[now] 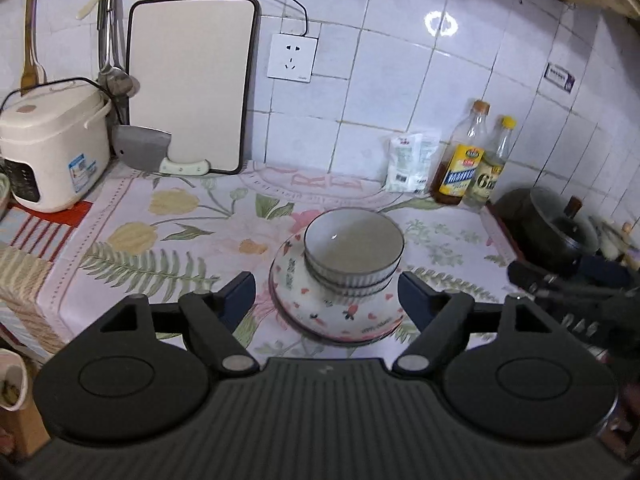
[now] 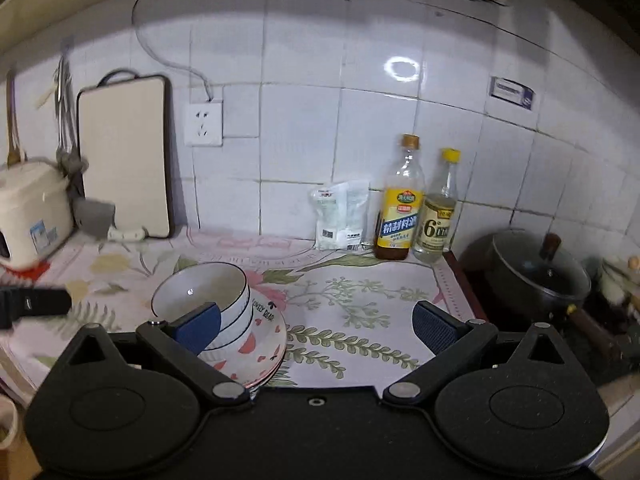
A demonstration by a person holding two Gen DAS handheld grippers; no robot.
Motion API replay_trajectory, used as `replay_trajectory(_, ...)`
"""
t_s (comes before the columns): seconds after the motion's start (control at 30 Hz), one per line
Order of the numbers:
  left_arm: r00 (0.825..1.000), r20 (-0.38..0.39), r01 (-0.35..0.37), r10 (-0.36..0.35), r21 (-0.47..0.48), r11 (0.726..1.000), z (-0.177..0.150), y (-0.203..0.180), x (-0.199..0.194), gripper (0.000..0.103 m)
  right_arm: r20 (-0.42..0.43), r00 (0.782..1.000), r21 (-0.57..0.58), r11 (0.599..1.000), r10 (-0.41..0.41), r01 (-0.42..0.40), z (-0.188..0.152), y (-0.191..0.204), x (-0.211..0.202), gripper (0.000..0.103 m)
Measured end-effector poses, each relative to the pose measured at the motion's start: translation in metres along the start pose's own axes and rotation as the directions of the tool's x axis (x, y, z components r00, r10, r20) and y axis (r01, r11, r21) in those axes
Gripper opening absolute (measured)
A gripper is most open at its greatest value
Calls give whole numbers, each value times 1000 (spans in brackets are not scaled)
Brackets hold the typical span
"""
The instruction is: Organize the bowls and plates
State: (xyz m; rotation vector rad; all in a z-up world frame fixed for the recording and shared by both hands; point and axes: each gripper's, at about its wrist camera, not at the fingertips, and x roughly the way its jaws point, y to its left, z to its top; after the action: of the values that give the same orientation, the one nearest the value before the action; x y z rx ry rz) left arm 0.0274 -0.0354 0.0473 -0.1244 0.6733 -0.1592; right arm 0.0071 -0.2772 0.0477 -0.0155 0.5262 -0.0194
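two nested bowls [image 1: 354,246], mouths up, atop stacked plates [image 1: 304,316]

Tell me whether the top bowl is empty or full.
Empty. The top bowl shows a bare white inside in both views, sitting upright on the stacked bowls and plates.

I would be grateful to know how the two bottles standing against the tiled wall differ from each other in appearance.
The left bottle has a brownish cap, while the right bottle has a yellow cap. The left bottle stands taller than the right bottle. The left bottle carries a mostly yellow label with a blue band and holds dark liquid at its base; the right bottle has a pale label marked with a 6 and looks clear. Both are transparent, upright, and side by side.
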Motion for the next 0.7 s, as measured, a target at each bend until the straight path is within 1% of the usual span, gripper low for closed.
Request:
replay_trajectory(0.07, 1000, 3, -20, 20, 21, 1000, -8, -4, -3, 82, -2, 999, 45, 998, 34, -34, -3, -6, -3, 103)
replay_trajectory(0.13, 999, 14, -39, 38, 36, 999, -14, -6, -5, 84, -6, 999, 73, 996, 41, -41, -7, -11, -6, 103)
replay_trajectory(0.2, 999, 25, -49, 48, 45, 998, -19, -7, -7, 91, -7, 999, 76, 996, 48, -47, -12, -13, -9, 103)
replay_trajectory(0.33, 999, 36, -33, 32, 37, 999, -27, -5, -11, 92, -28, 998, 86, 995, 48, -46, -23, -18, -12, 103)
replay_trajectory(0.43, 998, 51, -47, 45, 24, 999, -33, -5, -13, 92, -26, 999, 89, 995, 44, -42, -32, -21, -18, 103)
replay_trajectory(0.5, 996, 63, -63, 62, 20, 998, -37, -5, -16, 95, -20, 999, 85, 996, 44, -42, -35, -22, -21, 103)
replay_trajectory(0.57, 996, 61, -73, 71, 29, 997, -41, -5, -17, 95, -8, 999, 73, 997, 40, -39, -37, -21, -26, 103)
replay_trajectory(0.63, 997, 42, -70, 67, 61, 996, -44, -7, -16, 95, -4, 999, 62, 997, 37, -37, -38, -19, -29, 103)
replay_trajectory(0.7, 996, 44, -82, 80, 65, 994, -48, -7, -18, 95, 1, 999, 51, 998, 37, -37, -40, -18, -32, 103)
